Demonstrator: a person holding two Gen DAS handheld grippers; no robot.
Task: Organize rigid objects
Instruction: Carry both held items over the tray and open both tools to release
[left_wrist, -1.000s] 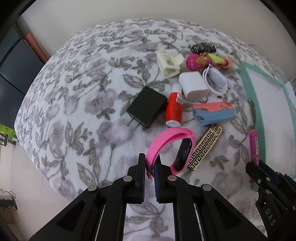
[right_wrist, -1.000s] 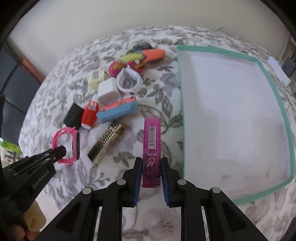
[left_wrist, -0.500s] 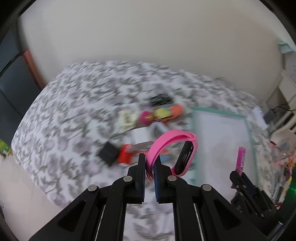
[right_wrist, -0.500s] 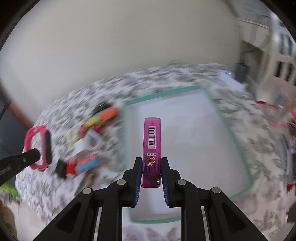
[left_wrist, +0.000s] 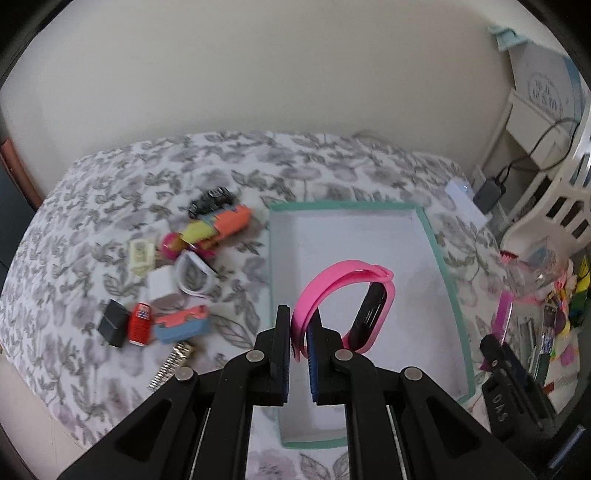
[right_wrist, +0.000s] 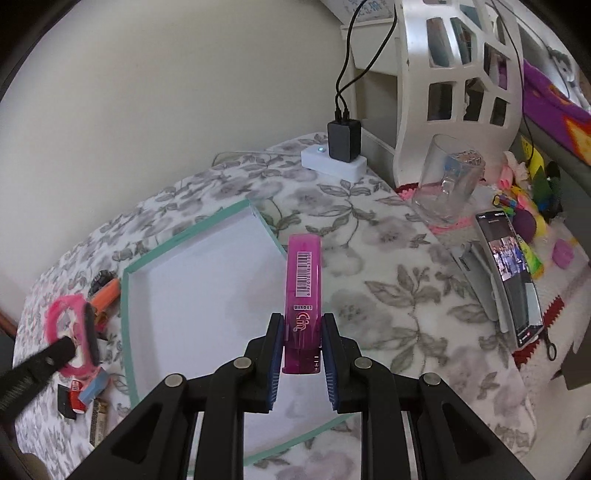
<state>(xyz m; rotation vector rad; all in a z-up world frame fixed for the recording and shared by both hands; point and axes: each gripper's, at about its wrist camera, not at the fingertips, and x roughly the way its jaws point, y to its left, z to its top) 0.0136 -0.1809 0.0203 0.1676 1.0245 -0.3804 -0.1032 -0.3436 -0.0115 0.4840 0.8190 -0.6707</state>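
Both wrist views raised, angled down, sharing the teal-rimmed tray (left_wrist: 445, 273) (right_wrist: 127, 306)

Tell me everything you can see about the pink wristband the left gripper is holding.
The pink wristband is a closed loop of smooth, rubbery-looking strap with a glossy black oblong module set into one side. The left gripper is shut on the strap end opposite that module, so the band stands on edge, loop facing the camera. It hangs in the air in front of the white tray with teal rim, touching nothing but the fingers. In the right wrist view it looks blurred.
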